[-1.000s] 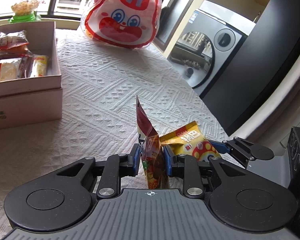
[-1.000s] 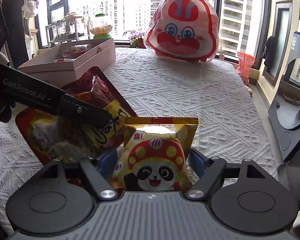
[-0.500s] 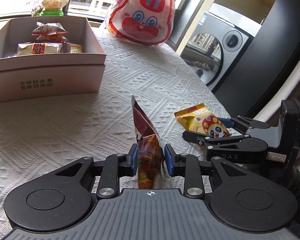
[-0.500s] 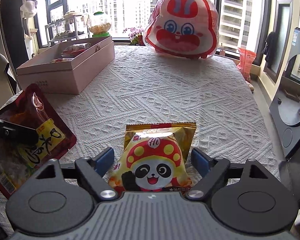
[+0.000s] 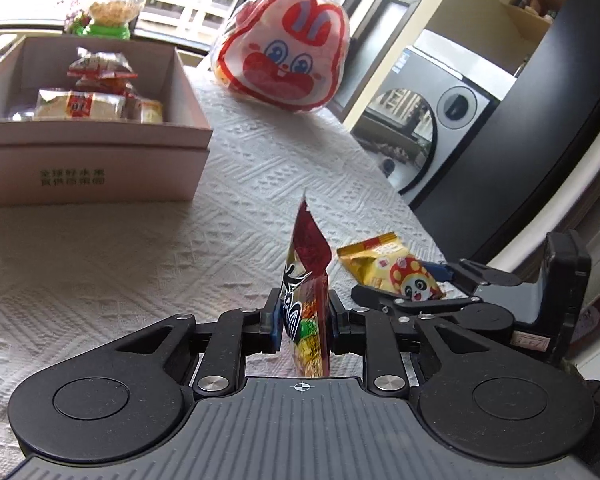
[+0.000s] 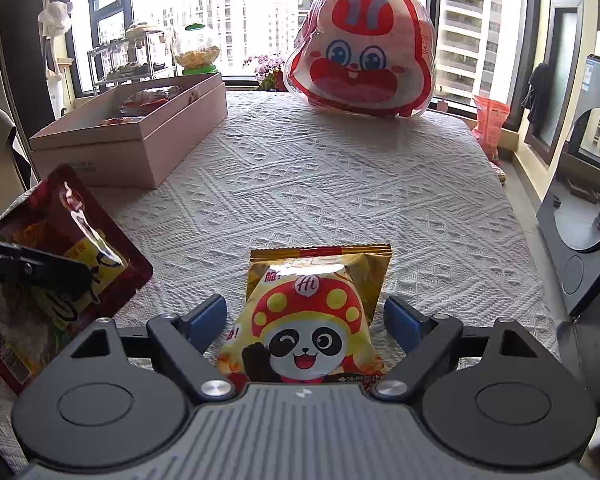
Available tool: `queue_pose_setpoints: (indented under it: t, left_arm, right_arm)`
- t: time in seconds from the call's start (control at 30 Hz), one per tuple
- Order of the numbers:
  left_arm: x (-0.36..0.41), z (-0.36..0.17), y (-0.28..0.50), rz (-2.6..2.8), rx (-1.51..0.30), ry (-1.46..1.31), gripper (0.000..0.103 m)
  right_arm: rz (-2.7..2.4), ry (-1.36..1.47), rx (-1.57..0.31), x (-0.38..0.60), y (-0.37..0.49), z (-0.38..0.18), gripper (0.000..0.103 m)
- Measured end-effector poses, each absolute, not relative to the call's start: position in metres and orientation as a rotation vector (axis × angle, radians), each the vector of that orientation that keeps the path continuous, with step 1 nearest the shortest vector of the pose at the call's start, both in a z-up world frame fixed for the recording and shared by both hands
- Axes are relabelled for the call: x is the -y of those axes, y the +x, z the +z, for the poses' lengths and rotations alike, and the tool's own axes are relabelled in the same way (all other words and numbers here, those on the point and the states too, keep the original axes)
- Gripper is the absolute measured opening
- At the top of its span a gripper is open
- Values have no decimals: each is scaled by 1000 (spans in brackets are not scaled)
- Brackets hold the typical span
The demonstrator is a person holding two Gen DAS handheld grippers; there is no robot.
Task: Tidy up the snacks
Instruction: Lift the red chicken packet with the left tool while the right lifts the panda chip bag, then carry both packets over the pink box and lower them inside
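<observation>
Red snack packet (image 5: 305,300): pinched edge-on between the closed fingers of the left gripper (image 5: 302,316), standing upright above the white tablecloth (image 5: 140,248), clear of it. Held by the lower body, with the top corner pointing up and forward, probably so the thin bag can slide down into a gap among the others. Seen from the right wrist, same packet (image 6: 56,264) broadside at the left edge, with a black finger (image 6: 40,270) laid across its face.

Yellow panda packet (image 6: 312,320): flat on the cloth, lying between the spread blue pads (image 6: 206,316) of the right gripper (image 6: 306,320). Wide open, pads flanking the bag on either side and not touching it. Likely lined up for a pinch across the width, not yet made. From the left wrist, same bag (image 5: 396,272) just right of the red one, with the right gripper's fingers around it.

Farther out to the left, open pink box (image 5: 100,148), well apart from both bags, several wrapped snacks (image 5: 88,100) already lying inside; probably the destination. Beyond, at the far end of the table, big rabbit-face bag (image 6: 360,48) standing upright. Behind the box, by the window, round jar on a green base (image 5: 114,4).
</observation>
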State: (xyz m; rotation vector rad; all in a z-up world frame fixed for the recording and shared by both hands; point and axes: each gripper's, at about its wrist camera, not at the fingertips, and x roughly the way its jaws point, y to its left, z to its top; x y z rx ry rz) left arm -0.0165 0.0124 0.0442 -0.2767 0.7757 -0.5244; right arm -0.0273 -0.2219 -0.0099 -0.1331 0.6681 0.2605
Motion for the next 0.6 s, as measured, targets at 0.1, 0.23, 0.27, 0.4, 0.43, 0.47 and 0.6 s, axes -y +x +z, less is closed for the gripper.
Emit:
queue_pose_setpoints:
  t: [0.1, 0.23, 0.27, 0.4, 0.43, 0.47, 0.6]
  left_arm:
    - [-15, 61, -27, -523, -731, -255, 25]
    - [-21, 75, -43, -510, -696, -243, 25]
    - [-23, 78, -48, -509, -690, -240, 25]
    - [-33, 88, -63, -494, -659, -236, 25]
    - [-37, 89, -66, -486, -654, -241, 25]
    - [-41, 90, -68, -477, -651, -246, 25]
    - [-67, 96, -73, -425, -617, -288, 25]
  right_arm:
    - [242, -141, -672, 219, -28, -8, 86]
    - [269, -144, -676, 212, -37, -1, 72]
    - [285, -144, -672, 211, -40, 3, 65]
    - [349, -155, -615, 206, -62, 26, 59]
    - [363, -162, -592, 204, -68, 33, 57]
    - [374, -165, -573, 203, -73, 40, 57]
    - [435, -151, -518, 198, -91, 65, 56]
